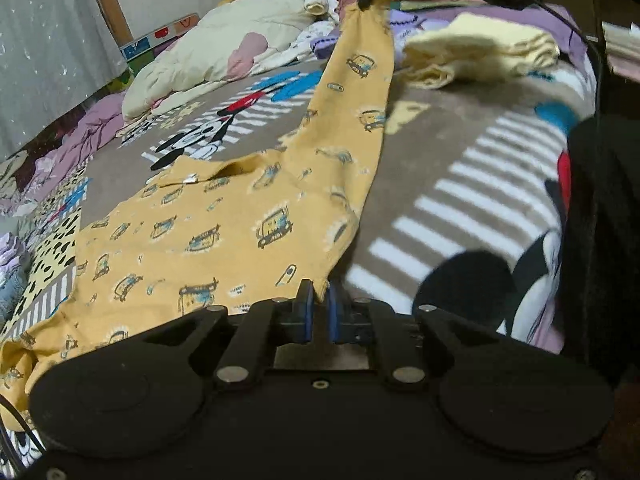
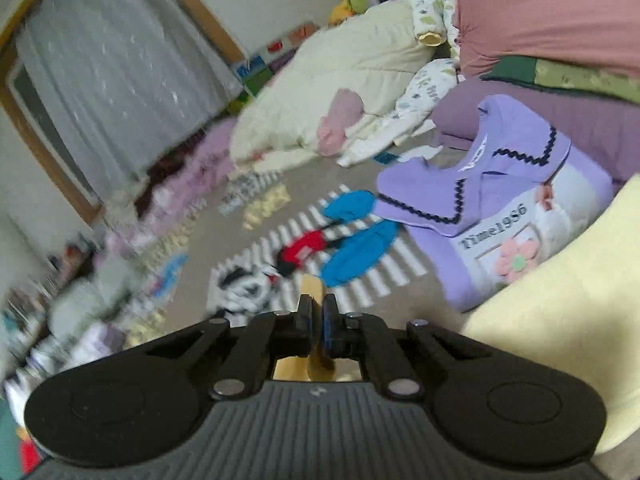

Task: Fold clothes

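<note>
Mustard-yellow cotton garment printed with small vehicles (image 1: 224, 216) lies spread on the grey cartoon-print blanket (image 1: 440, 168). Left gripper (image 1: 318, 300) is clamped on its near edge; right gripper (image 2: 318, 308) is clamped on the far end, raised off the blanket. A folded lilac top (image 2: 500, 208) lies nearby.

A: How's the left gripper (image 1: 319, 294)?
B: Pointing downward, its fingers (image 1: 304, 300) pinched together on yellow cloth (image 1: 224, 224).
A: And the right gripper (image 2: 317, 306)?
B: Raised, also tilted down, fingers (image 2: 306, 316) clamped on the cloth's far end. It shows from the left wrist view at top.
</note>
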Demonstrator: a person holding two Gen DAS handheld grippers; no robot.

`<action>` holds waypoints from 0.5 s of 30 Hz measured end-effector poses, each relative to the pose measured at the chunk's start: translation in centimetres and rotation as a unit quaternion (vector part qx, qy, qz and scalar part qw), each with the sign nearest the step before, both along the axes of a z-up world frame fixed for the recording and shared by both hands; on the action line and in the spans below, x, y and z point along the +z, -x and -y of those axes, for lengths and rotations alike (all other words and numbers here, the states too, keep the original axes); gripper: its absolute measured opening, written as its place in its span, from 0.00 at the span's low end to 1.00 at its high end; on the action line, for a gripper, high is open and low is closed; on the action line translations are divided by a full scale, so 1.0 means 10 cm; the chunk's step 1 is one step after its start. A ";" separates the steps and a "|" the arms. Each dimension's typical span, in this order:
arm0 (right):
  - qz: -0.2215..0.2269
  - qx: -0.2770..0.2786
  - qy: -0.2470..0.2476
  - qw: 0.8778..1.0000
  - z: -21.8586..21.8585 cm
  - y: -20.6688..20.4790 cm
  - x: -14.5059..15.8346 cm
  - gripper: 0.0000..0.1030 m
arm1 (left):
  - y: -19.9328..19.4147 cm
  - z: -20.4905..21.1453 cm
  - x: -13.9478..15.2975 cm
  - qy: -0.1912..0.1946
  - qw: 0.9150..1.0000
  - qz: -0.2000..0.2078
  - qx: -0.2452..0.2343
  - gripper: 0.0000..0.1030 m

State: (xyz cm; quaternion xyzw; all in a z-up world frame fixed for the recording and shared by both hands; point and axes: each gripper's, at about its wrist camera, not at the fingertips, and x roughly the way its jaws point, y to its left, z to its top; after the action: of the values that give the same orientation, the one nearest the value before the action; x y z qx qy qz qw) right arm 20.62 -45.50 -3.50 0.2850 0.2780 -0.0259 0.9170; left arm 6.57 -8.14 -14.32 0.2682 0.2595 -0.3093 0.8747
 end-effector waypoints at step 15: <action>-0.069 -0.056 0.075 0.993 -0.02 0.17 -0.43 0.43 | -0.04 -0.39 0.21 0.052 0.996 -0.040 0.060 0.53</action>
State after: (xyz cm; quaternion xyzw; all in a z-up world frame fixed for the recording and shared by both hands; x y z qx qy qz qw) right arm 18.95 -45.26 -7.80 0.2278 0.3214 -0.1181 0.9115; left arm 6.92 -4.20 -12.24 0.1934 0.2934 -0.2797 0.8935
